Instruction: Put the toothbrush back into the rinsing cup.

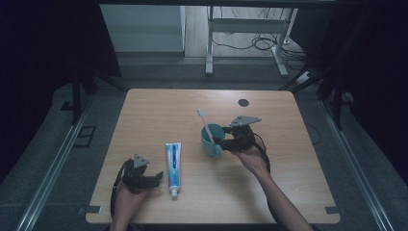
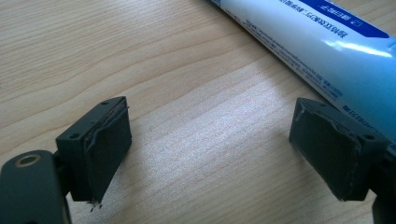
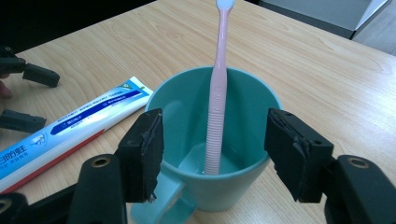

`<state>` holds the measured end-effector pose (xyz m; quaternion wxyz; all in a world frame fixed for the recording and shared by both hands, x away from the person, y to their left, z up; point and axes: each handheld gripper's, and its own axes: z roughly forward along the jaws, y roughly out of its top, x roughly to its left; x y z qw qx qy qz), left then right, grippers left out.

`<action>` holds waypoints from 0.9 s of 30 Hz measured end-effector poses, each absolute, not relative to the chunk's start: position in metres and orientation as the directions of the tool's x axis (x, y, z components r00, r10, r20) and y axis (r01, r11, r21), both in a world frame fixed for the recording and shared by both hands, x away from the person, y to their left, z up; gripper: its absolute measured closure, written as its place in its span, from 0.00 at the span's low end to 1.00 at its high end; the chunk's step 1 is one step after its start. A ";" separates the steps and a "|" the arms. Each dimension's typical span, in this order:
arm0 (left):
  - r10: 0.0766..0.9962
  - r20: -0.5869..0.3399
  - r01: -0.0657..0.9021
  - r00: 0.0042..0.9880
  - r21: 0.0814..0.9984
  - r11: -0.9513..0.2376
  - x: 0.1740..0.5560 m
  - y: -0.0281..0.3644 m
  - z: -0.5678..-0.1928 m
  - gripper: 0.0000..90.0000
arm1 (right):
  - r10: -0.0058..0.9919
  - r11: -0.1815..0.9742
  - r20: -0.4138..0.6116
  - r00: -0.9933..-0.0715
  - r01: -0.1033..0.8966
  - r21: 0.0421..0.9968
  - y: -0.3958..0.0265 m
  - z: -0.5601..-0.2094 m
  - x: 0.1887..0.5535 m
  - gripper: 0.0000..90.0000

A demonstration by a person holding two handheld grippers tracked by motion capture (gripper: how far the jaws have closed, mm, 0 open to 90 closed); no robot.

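Centrally on the table (image 1: 144, 110), a rigid, light cup (image 3: 243, 107) holds a slim, smooth toothbrush (image 3: 215, 102), best pinched mid-handle; right gripper (image 3: 215, 149) jaws apart astride the cup, left gripper (image 2: 210, 154) jaws apart

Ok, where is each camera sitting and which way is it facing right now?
High view: fixed above the person's side, looking forward and down on the table; both forearms and each hand-held gripper show.
Left gripper view: rides the left hand-held gripper, looking along its open jaws at the tabletop, toothpaste tube beside one jaw.
Right gripper view: rides the right hand-held gripper, facing the teal cup holding the pink toothbrush.
Shared: both gripper views show the toothpaste tube.
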<state>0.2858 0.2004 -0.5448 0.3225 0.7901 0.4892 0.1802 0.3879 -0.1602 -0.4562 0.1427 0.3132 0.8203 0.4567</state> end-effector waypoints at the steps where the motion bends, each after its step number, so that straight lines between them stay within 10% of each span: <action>1: 0.889 -0.030 0.657 0.457 0.686 -0.314 0.286 0.200 -0.545 0.14 | 0.645 0.385 0.051 -0.763 0.382 0.840 -0.161 -0.456 0.387 0.41; 27: 0.889 -0.031 0.656 0.456 0.687 -0.313 0.286 0.200 -0.545 0.14 | 0.654 0.432 0.000 -0.756 0.374 0.821 -0.190 -0.458 0.368 0.16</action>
